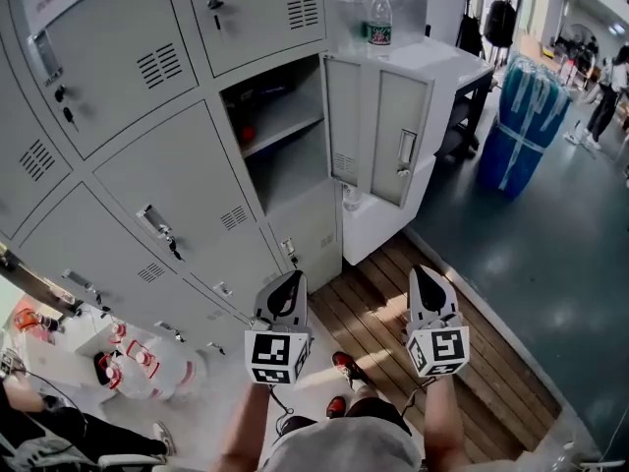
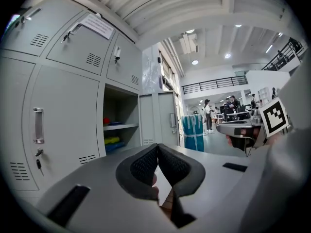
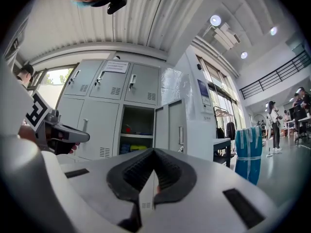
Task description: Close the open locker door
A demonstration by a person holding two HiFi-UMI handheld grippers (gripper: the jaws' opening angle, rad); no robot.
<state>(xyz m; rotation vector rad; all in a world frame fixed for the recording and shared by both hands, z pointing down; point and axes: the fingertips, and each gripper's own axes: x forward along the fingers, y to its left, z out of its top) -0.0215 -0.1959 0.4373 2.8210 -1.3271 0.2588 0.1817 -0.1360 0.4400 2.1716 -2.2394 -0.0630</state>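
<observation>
The locker door stands swung wide, to the right of its open compartment. It is ahead of both tools and well apart from them. The left tool and right tool hover side by side above the wooden floor, each with jaws pressed together on nothing. The door lies almost straight ahead of the right tool.

A water bottle atop a white cabinet, a blue wrapped bundle nearby, wooden floor boards below.
</observation>
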